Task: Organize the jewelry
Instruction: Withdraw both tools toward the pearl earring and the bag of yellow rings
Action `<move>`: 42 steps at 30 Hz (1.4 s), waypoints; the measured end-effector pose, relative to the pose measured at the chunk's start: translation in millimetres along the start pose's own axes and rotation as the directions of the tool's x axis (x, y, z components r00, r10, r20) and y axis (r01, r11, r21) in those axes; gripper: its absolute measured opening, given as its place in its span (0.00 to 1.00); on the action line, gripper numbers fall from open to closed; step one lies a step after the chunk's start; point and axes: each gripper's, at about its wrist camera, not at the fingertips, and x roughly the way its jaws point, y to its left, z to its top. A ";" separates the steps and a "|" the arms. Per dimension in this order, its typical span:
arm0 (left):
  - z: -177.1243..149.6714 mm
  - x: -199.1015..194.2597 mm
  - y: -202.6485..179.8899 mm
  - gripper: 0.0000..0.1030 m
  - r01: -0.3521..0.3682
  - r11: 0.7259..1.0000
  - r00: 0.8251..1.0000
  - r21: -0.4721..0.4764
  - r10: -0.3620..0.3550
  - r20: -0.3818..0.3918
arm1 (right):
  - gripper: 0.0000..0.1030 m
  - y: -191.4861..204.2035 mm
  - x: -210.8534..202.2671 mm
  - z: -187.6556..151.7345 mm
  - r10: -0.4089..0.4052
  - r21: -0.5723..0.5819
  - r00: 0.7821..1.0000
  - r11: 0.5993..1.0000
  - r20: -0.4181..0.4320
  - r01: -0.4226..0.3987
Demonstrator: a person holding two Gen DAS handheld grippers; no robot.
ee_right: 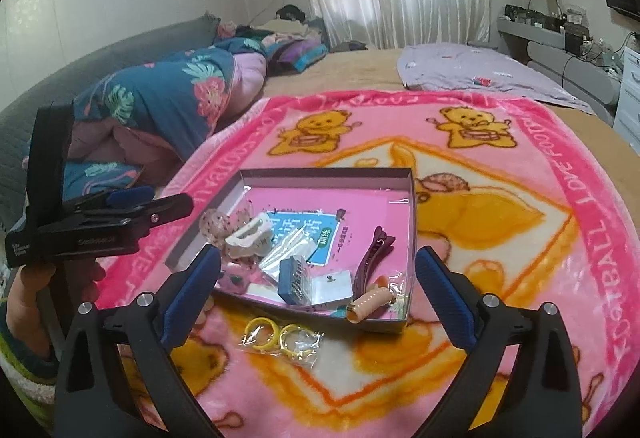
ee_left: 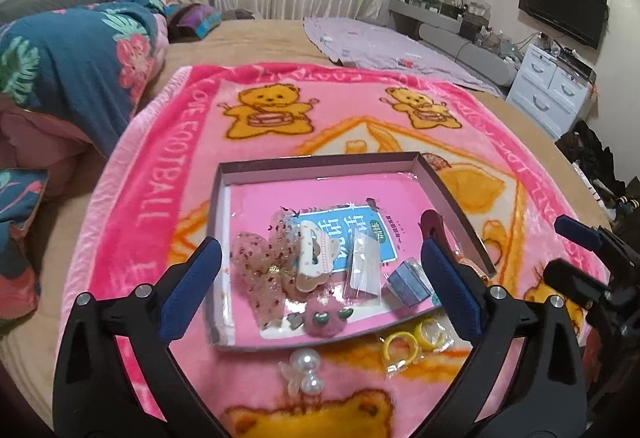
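A shallow cardboard box (ee_left: 320, 162) (ee_right: 412, 206) lies on a pink bear blanket. It holds a sheer bow (ee_left: 264, 266), a cream claw clip (ee_left: 314, 258) (ee_right: 246, 236), a pink plush ball (ee_left: 324, 318), a small blue box (ee_left: 406, 284) (ee_right: 294, 280), clear packets, a maroon clip (ee_right: 370, 264) and a beige tube (ee_right: 368, 304). A bag of yellow rings (ee_left: 412, 344) (ee_right: 280, 338) and a pearl clip (ee_left: 306, 372) lie in front of the box. My left gripper (ee_left: 320, 286) is open over the box's near edge. My right gripper (ee_right: 320, 298) is open over the box and the rings.
The pink blanket (ee_left: 160, 166) (ee_right: 560, 238) is spread on a tan bed. A floral duvet (ee_left: 72, 54) lies at the left, a lilac cloth (ee_left: 380, 42) at the back. White drawers (ee_left: 552, 86) and a TV (ee_left: 564, 4) stand at the right.
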 end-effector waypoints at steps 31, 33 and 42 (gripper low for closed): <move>-58.7 -73.7 14.0 0.91 0.003 0.998 0.999 -0.061 0.000 0.046 | 0.95 34.5 -50.5 -27.8 0.050 -0.047 0.999 0.998 0.006 -0.050; -62.3 -75.4 15.8 0.91 0.000 0.998 0.999 -0.062 0.003 0.041 | 0.95 37.3 -50.2 -31.6 0.053 -0.054 0.999 0.997 -0.004 -0.053; -83.7 -72.7 20.7 0.91 -0.028 0.998 1.000 -0.056 0.028 -0.006 | 0.95 48.8 -41.0 -47.0 0.058 -0.091 0.997 0.994 -0.055 -0.063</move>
